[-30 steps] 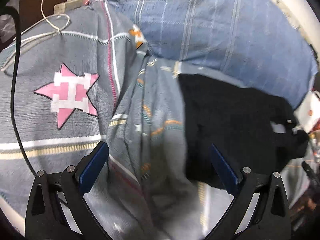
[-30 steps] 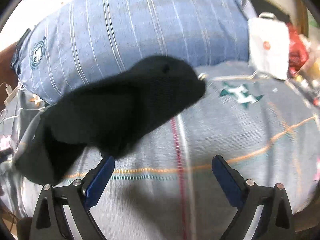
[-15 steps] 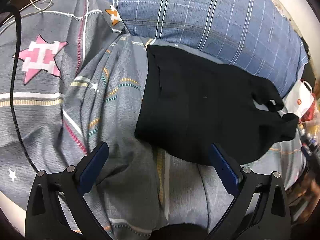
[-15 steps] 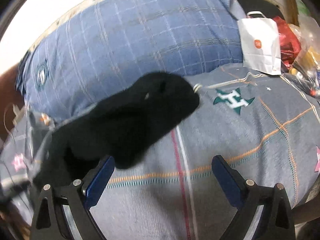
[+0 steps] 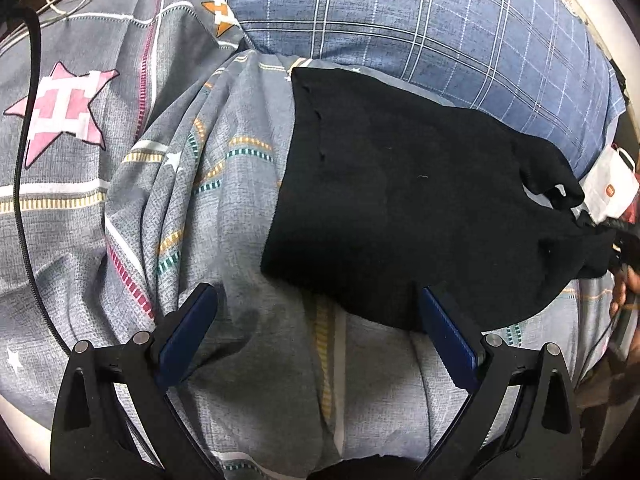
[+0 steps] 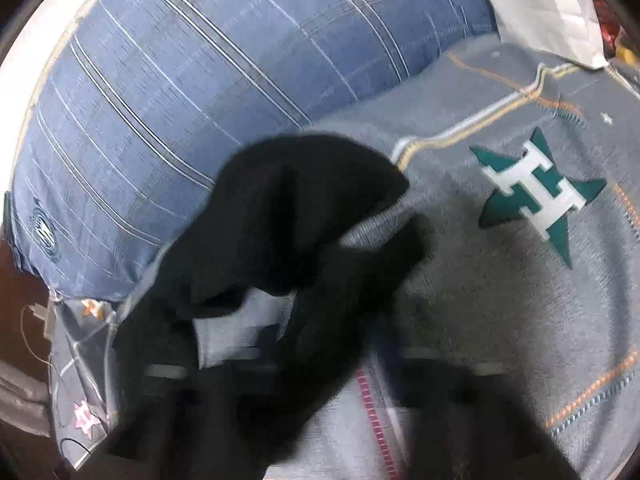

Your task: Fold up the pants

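The black pants (image 5: 400, 200) lie spread on a grey patterned quilt (image 5: 224, 208), against a blue checked pillow. My left gripper (image 5: 316, 294) hovers open above the quilt at the pants' near edge, its right finger (image 5: 444, 332) over the black cloth, gripping nothing. At the far right, my right gripper (image 5: 626, 240) has the pants' bunched corner. In the blurred right wrist view, the jaws of my right gripper (image 6: 360, 364) are closing with black pants (image 6: 300, 220) fabric between them, and a fold is lifted off the quilt (image 6: 500, 320).
The blue checked pillow (image 5: 400, 20) runs along the far side. A white paper bag (image 5: 612, 192) stands at the right, also in the right wrist view (image 6: 540, 4). A black cable (image 5: 24, 160) crosses the quilt at left. A hand (image 5: 622, 292) shows at the right edge.
The right gripper swung sideways and rolled, and its jaws went from wide open to closed on the pants' fabric. The left gripper sank closer to the pants earlier, then held still.
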